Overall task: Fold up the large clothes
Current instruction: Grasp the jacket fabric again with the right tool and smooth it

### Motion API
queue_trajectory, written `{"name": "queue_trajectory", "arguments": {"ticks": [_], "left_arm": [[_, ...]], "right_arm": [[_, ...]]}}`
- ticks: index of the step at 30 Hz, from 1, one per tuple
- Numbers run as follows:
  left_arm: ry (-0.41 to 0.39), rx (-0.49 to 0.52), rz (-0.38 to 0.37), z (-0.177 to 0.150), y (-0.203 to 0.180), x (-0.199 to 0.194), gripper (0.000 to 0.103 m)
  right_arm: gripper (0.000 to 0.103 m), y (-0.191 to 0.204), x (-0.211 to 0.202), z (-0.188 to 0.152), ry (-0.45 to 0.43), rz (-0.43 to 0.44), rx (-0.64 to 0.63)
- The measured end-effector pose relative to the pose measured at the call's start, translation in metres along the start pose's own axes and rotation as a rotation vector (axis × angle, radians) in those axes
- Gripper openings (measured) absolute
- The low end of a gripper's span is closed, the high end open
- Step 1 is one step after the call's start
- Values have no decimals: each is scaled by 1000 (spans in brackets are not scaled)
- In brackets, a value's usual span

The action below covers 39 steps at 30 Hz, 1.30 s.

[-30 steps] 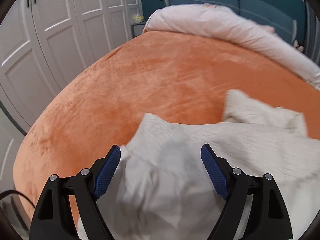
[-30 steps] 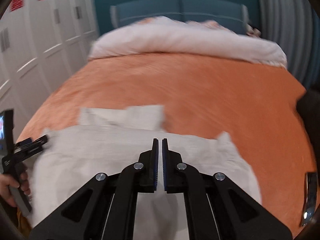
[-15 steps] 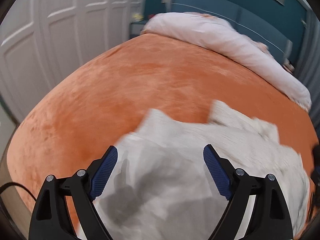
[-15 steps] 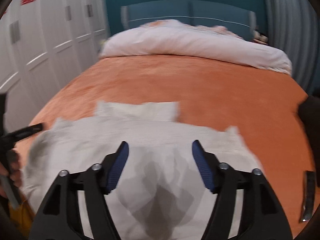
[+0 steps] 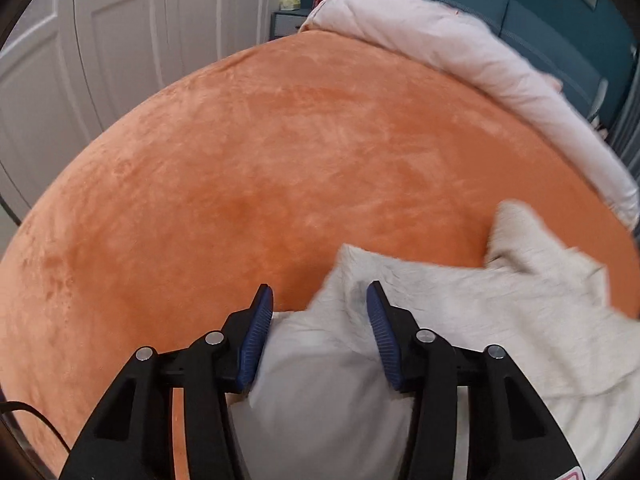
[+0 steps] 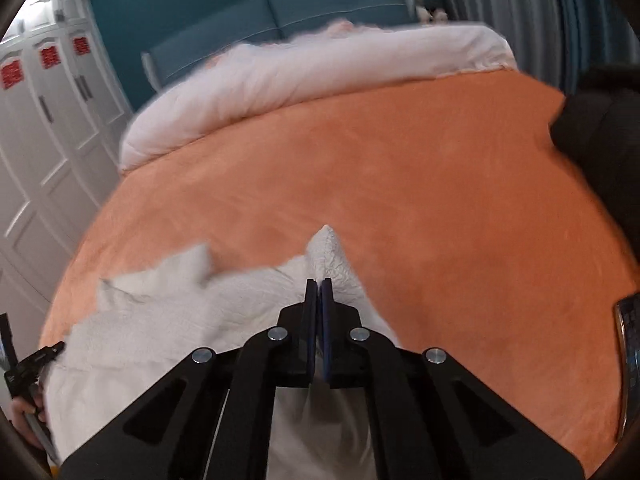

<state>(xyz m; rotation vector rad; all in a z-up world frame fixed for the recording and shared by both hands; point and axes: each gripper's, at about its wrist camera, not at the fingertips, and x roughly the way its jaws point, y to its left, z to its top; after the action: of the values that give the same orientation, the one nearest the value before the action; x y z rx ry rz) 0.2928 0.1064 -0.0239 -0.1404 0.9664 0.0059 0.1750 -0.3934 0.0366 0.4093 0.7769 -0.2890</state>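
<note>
Cream-white cloth, the garment [image 5: 460, 320], lies crumpled across the lower right of the left wrist view on the orange bedspread [image 5: 280, 160]. The left gripper [image 5: 320, 308] has its blue pads apart but closing, and a corner of the garment sits between them; the pads are not yet pressing on it. A second ago those fingers stood much wider over the cloth, so this looks like a grab in progress at the near left corner. The pale duvet [image 5: 460, 40] runs along the upper right, and the white wardrobe doors [image 5: 100, 40] fill the upper left.

Over to the right wrist view: the right gripper [image 6: 319, 292] has its fingers together, pinched on a peak of the garment [image 6: 180, 312] that pokes up just past the tips at frame centre. Half a second back those fingers were spread wide above the flat cloth; now they have snapped shut on it. So one corner looks secured and the other nearly so, which I read as the set-up for lifting and folding. At the far lower left of this view the other gripper is visible at the cloth's edge, and a dark object [image 6: 600, 140] sits at the right.
</note>
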Motion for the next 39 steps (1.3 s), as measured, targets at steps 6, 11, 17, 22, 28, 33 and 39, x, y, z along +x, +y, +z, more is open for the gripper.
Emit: {"name": "queue_trajectory", "arguments": {"ticks": [6,11,17,22,28,33,39], "left_arm": [[-15,-7,70,0,3,1,65],[-167,14,38,5,-4,-57,60],[-97,48,-29,10,-31,-31,64],[-75,41,15,-13,-24,2,67],[-75,9,-11,-18,-18,9,71],[-76,2,-12,-20,-20,12,73],[-74,3,-11,-19,-21,13,73]], "right_arm": [[7,19,3,-1,8,-164,-114],[27,87,-41,25,-130,35,-190],[34,244,23,24,61,328,-451],[34,310,100,14,182,283,-542],[5,328,138,-14,263,236,-625],[3,278,161,4,251,284,-308],[9,177,84,41,-54,236,94]]}}
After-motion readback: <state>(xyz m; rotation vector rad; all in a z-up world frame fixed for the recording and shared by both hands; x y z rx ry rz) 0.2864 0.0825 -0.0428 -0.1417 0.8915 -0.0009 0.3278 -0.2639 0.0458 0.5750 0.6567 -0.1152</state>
